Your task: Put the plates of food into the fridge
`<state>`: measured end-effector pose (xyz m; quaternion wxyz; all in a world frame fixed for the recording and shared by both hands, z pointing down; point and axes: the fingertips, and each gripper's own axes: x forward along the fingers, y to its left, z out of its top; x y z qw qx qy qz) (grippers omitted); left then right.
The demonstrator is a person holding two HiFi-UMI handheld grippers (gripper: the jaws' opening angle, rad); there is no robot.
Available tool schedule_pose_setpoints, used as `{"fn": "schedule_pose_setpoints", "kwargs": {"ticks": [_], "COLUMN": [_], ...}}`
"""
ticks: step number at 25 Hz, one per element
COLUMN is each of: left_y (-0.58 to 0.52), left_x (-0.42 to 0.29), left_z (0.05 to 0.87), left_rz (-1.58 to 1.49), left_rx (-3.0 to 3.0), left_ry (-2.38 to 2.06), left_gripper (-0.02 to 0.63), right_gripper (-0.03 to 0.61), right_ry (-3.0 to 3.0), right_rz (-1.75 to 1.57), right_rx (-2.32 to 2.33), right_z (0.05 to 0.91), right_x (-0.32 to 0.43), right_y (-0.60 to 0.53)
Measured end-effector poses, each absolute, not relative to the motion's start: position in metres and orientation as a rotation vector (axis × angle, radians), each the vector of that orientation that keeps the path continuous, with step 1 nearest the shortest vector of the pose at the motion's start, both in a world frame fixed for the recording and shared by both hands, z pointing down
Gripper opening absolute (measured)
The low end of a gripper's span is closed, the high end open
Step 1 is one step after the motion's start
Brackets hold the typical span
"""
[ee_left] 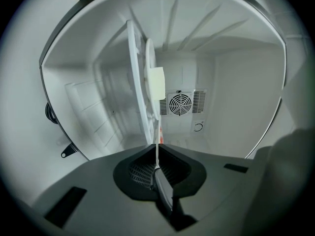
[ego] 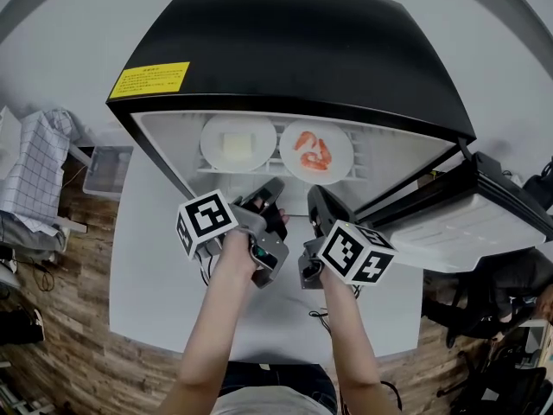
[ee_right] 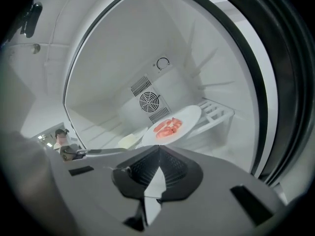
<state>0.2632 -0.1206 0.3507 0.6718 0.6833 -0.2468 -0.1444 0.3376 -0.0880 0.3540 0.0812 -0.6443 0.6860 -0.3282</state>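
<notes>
A black fridge (ego: 285, 50) stands open on the white table (ego: 147, 275). On its wire shelf (ego: 278, 164) lie two white plates side by side. The left plate (ego: 238, 143) carries a pale yellow block, the right plate (ego: 316, 151) pink-red pieces of food. My left gripper (ego: 275, 187) hovers just before the shelf, shut and empty, apart from the plates. The right gripper (ego: 316, 194) is beside it, also shut on nothing. The left gripper view is rolled, so the shelf (ee_left: 135, 82) and the block's plate (ee_left: 149, 68) appear edge-on beyond the left gripper (ee_left: 156, 151). The red-food plate (ee_right: 172, 126) lies past the right gripper (ee_right: 158, 154).
The fridge door (ego: 484, 219) hangs open at the right, close to my right arm. A fan grille (ee_left: 180, 103) sits in the back wall. A grey bin (ego: 105, 169) and checked cloth (ego: 34, 171) lie left of the table. A thin cable (ego: 324, 318) trails on the table's near part.
</notes>
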Motion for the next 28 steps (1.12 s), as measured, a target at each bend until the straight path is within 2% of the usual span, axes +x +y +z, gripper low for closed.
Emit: {"fn": "schedule_pose_setpoints", "kwargs": {"ticks": [14, 20, 28], "left_y": [-0.107, -0.092, -0.054], "left_x": [0.254, 0.244, 0.231], "left_z": [0.341, 0.312, 0.263], "left_rz": [-0.3, -0.174, -0.155], "left_rx": [1.666, 2.079, 2.59], "left_ry": [-0.575, -0.741, -0.997], "left_gripper": [0.017, 0.017, 0.009], "right_gripper": [0.014, 0.014, 0.014], "right_ry": [2.039, 2.16, 2.191], "right_rz": [-0.918, -0.642, -0.468], "right_rx": [-1.971, -2.056, -1.979], "right_z": [0.349, 0.329, 0.307], "right_x": [0.352, 0.34, 0.318], "right_y": [-0.093, -0.063, -0.015]}}
